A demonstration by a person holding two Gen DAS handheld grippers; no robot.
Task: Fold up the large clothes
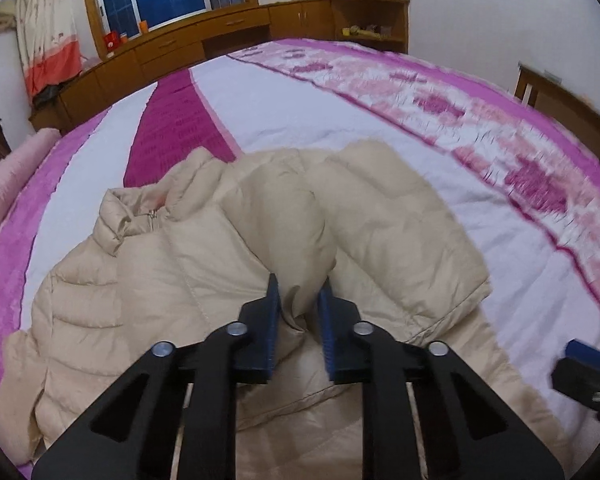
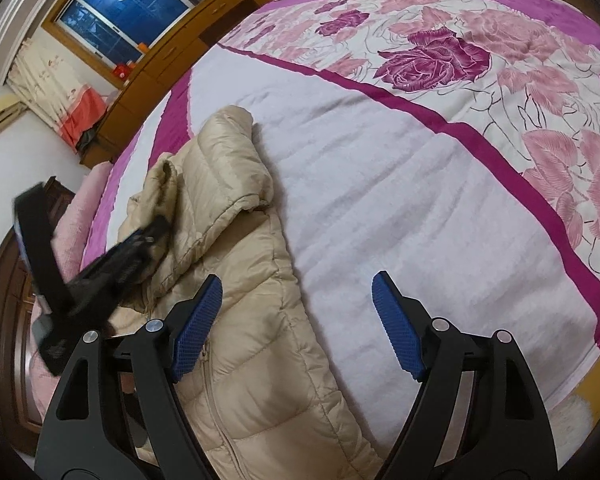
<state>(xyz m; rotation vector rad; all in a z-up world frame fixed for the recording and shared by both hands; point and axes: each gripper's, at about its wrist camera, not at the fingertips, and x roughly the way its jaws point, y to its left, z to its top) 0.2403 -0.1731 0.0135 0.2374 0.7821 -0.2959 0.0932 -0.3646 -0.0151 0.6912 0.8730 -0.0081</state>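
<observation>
The bed (image 2: 380,208), covered by a white, magenta and rose-print quilt, carries the beige quilted down jacket (image 1: 148,280) flat near its front edge, collar (image 1: 140,208) toward the window. Expect the jacket to be light, puffy and compressible, with a smooth, likely slippery shell; take hold at seams, hem or sleeve ends. One sleeve (image 1: 380,208) is folded across the body. The left gripper (image 1: 298,304) is narrowed onto a pinch of sleeve fabric, apparently gripping it. The right gripper (image 2: 298,304) hangs spread wide and empty beside the jacket's edge.
</observation>
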